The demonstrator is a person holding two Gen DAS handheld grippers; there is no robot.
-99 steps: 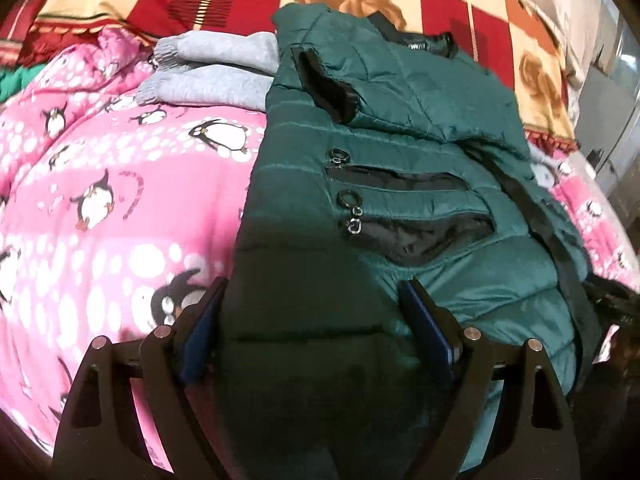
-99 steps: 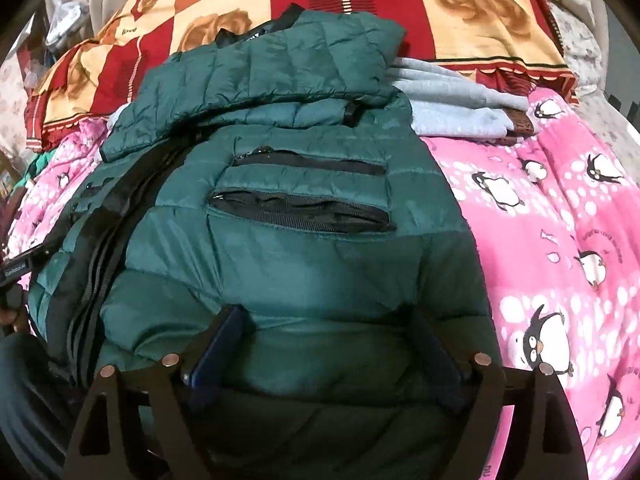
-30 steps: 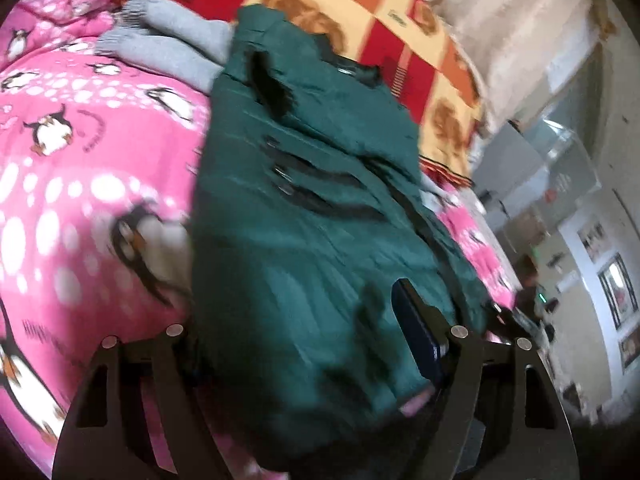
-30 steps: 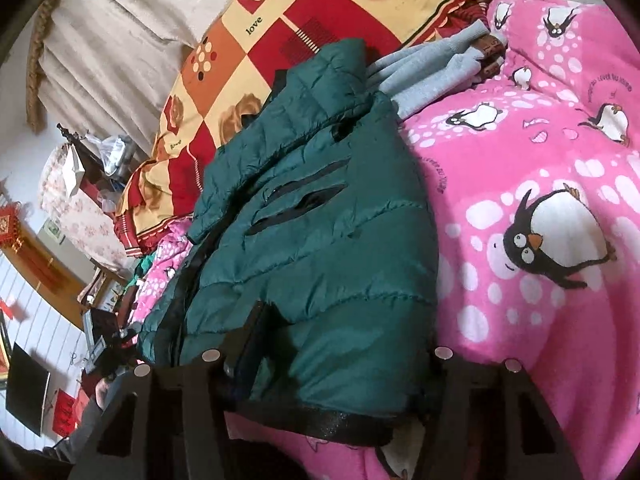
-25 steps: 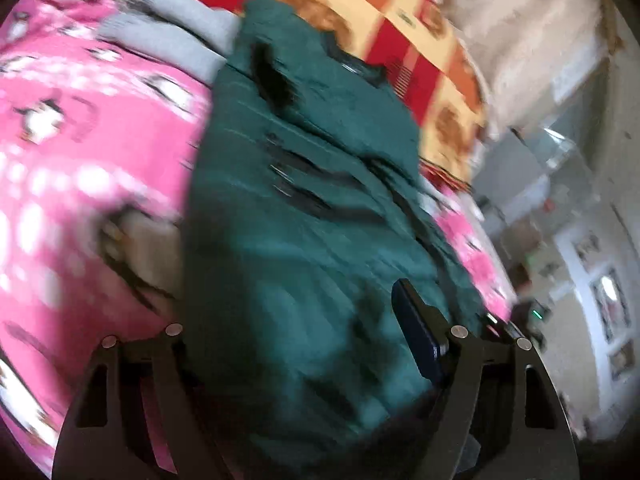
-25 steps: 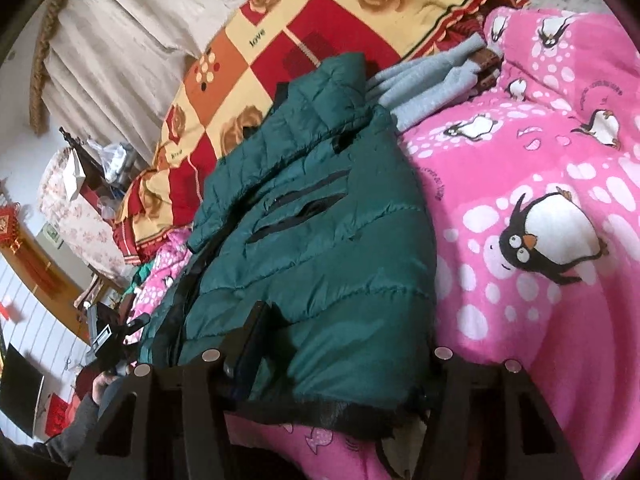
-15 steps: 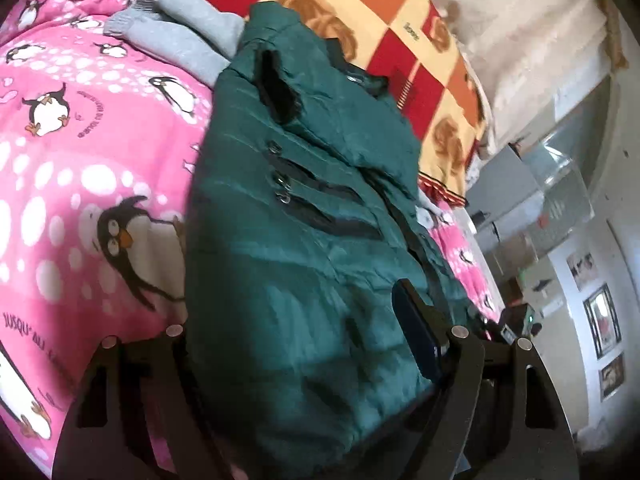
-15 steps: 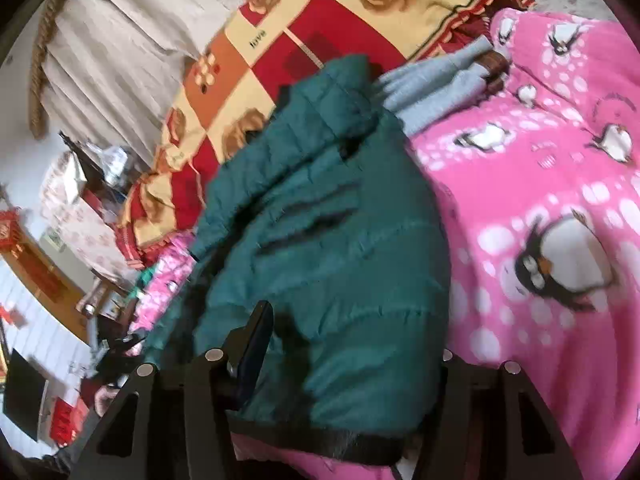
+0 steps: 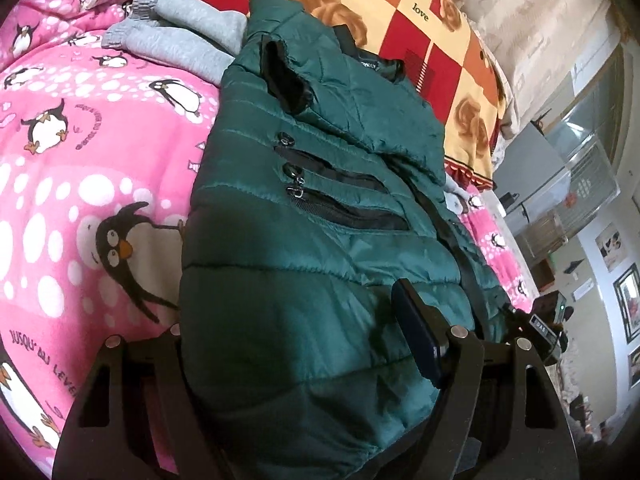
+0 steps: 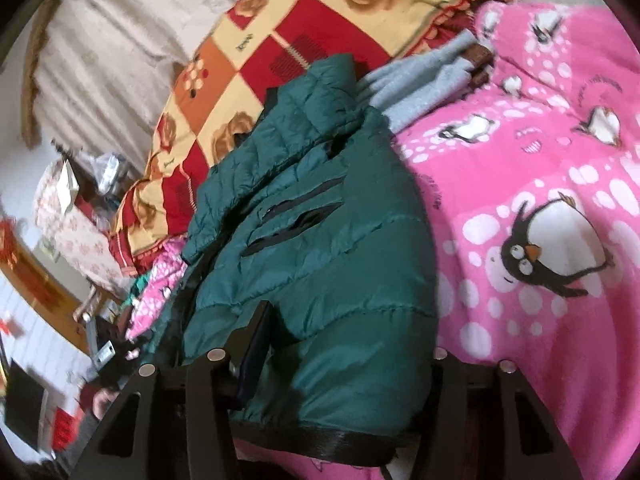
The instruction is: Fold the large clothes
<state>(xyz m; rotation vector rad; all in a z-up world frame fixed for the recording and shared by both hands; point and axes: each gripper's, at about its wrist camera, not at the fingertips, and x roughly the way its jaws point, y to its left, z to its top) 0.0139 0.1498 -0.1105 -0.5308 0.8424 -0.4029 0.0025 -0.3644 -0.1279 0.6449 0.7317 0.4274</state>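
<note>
A dark green padded jacket (image 9: 320,200) lies lengthwise on a bed, collar at the far end, two zip pockets facing up. Its near hem bulges between the fingers of my left gripper (image 9: 292,320), which is shut on it; the left finger is buried under the fabric and the right pad (image 9: 416,336) presses its side. In the right wrist view the jacket (image 10: 320,240) fills my right gripper (image 10: 348,340). Its jaws are closing, the left pad (image 10: 256,352) dents the padding, and the right finger is hidden behind the hem.
A pink penguin blanket (image 9: 80,160) (image 10: 540,200) covers the bed. Folded grey clothes (image 9: 180,36) (image 10: 416,80) lie by the jacket's collar. A red and yellow checked blanket (image 9: 400,8) (image 10: 300,40) lies behind. Room clutter and a person's hand (image 10: 100,400) are off the bed's edge.
Since the oldest frames both views have swung outward from head-on. In the last half second the right gripper's left finger has pushed inward into the jacket. The left gripper's hold looks the same.
</note>
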